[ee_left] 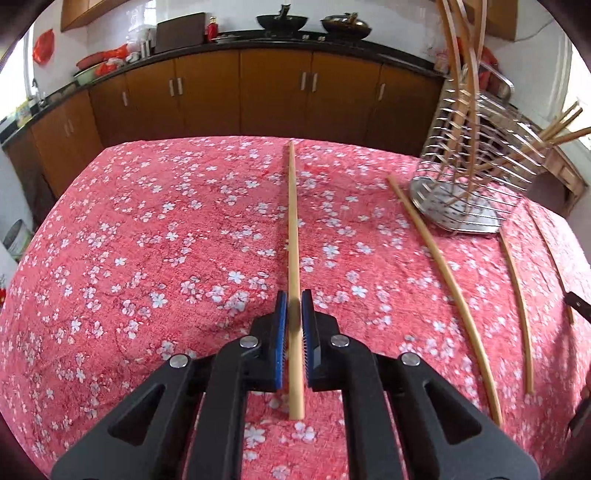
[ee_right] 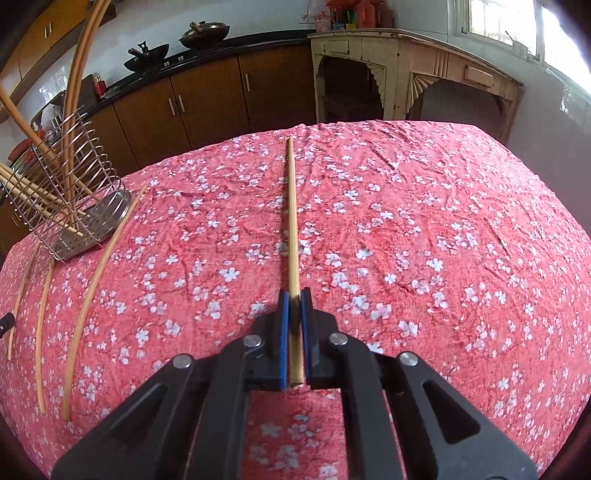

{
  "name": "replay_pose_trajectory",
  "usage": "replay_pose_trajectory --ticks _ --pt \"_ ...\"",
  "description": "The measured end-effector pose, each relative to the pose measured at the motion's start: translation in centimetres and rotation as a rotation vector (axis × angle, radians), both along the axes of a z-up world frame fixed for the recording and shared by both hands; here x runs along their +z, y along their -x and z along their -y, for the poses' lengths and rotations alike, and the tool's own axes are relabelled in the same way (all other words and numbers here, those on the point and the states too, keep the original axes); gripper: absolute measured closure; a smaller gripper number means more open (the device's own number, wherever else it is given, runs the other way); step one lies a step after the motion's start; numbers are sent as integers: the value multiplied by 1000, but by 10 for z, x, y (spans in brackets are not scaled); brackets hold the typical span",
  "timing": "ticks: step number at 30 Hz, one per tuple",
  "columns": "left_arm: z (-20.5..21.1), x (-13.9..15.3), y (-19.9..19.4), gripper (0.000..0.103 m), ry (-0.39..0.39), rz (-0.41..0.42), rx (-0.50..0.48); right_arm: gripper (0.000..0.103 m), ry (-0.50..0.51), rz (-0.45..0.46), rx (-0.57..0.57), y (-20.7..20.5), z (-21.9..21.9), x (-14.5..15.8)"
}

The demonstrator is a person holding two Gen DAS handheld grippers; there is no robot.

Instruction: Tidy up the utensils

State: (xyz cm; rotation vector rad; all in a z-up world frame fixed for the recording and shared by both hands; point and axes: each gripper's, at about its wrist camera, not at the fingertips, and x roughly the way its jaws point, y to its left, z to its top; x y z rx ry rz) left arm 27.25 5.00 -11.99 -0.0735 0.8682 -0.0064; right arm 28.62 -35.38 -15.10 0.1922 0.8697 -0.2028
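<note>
Brown kitchen cabinets [ee_left: 273, 92] run along the back wall under a dark worktop with two black woks [ee_left: 282, 21], and up front a counter draped in a pink cloth printed with white blossoms [ee_left: 147, 240] fills both views.

Left gripper [ee_left: 294, 306]: its blue-padded fingers [ee_left: 281, 314] are clenched on a pale wooden chopstick [ee_left: 292, 221]. That stick runs straight out ahead of the fingers toward the far edge of the cloth, and its blunt end pokes back behind the pads.

Right gripper [ee_right: 294, 302]: same story, blue fingers [ee_right: 283, 317] squeezed tight on a second pale wooden chopstick [ee_right: 291, 221], which also points straight ahead, with its butt end just behind the pads.

Off to the right of the left fingers, and ahead of them, sits a round steel wire utensil holder [ee_left: 476, 177] with a perforated base, bundles of wooden chopsticks already standing in it and leaning out at angles. From the right gripper's camera the holder [ee_right: 74, 192] lies ahead and to the left.

Between holder and fingers, three loose wooden chopsticks [ee_left: 447, 288] lie flat on the cloth, side by side but apart; the nearest one has its far tip just beside the holder's base. In the right view the same loose sticks [ee_right: 96, 291] lie to the left of the fingers.
</note>
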Motion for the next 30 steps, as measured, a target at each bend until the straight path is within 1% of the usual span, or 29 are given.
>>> replay_pose_trajectory --ticks 1,2,3,4,5,7,8,12,13,14,16,18,20,23,30 --pt "-3 1 6 91 -2 2 -7 95 5 -1 -4 0 1 0" --pt "-4 1 10 86 1 1 -18 95 12 -3 -7 0 2 0" --pt "-6 2 13 82 -2 0 -20 95 15 -4 -8 2 1 0" --pt "-6 2 17 75 -5 -2 -23 95 15 -6 -8 4 1 0" --pt "-5 1 21 72 -4 -4 -28 95 12 -9 -6 6 1 1" --pt "-1 -1 28 72 0 -17 -45 94 19 -10 0 11 1 1" --pt "2 -3 30 71 -4 -21 -52 94 30 -8 3 13 -1 1" --pt "12 -5 34 63 -55 -26 -58 93 41 -10 4 18 -4 1" --pt "12 -6 35 56 -64 -28 -55 93 42 -10 4 18 -4 1" --pt "12 -7 36 47 -70 -31 -50 93 43 -11 5 18 -5 1" --pt "17 -9 38 40 -81 -43 -30 92 41 -10 5 18 -5 1" --pt "16 -9 32 38 -79 -45 -32 91 36 -9 8 19 -5 1" --pt "15 -9 30 34 -83 -48 -38 90 32 -8 9 19 -6 1" --pt "16 -10 26 30 -80 -52 -50 90 26 -7 10 19 -4 1" --pt "11 -6 23 30 -53 -47 -50 90 13 -4 9 19 -2 2"
